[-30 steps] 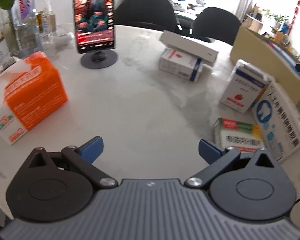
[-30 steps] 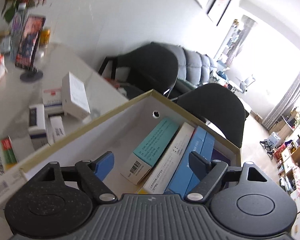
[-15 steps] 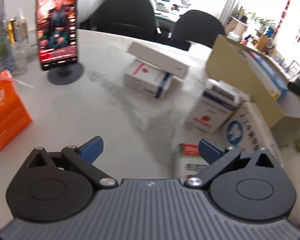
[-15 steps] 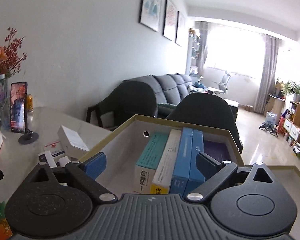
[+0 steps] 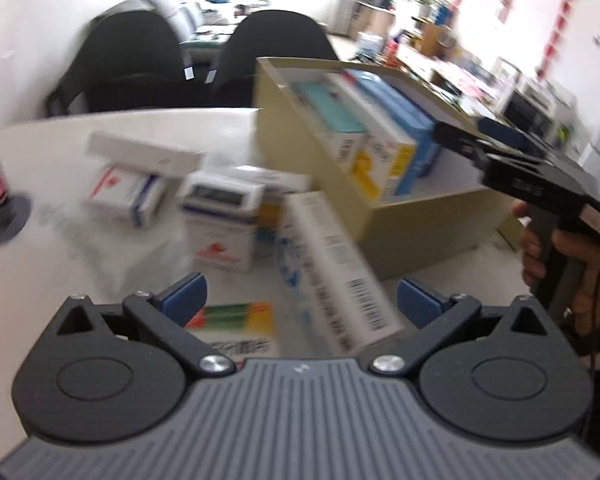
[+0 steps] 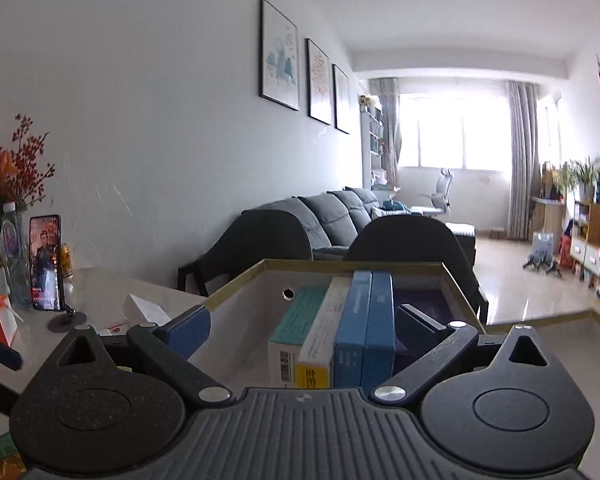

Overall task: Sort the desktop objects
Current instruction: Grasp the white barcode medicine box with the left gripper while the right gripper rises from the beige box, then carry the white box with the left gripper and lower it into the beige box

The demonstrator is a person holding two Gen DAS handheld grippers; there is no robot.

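Inside rectangular cardboard box (image 6: 236, 320), upright cartons (image 6: 364, 328)

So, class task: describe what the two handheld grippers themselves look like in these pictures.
Both the left gripper and right gripper share one design: a ribbed grey body, two round black discs, black link arms with silver pivot screws, and blue finger pads. From the left wrist view the right one shows a black pistol-style handle, with a thin dark cable by the hand.
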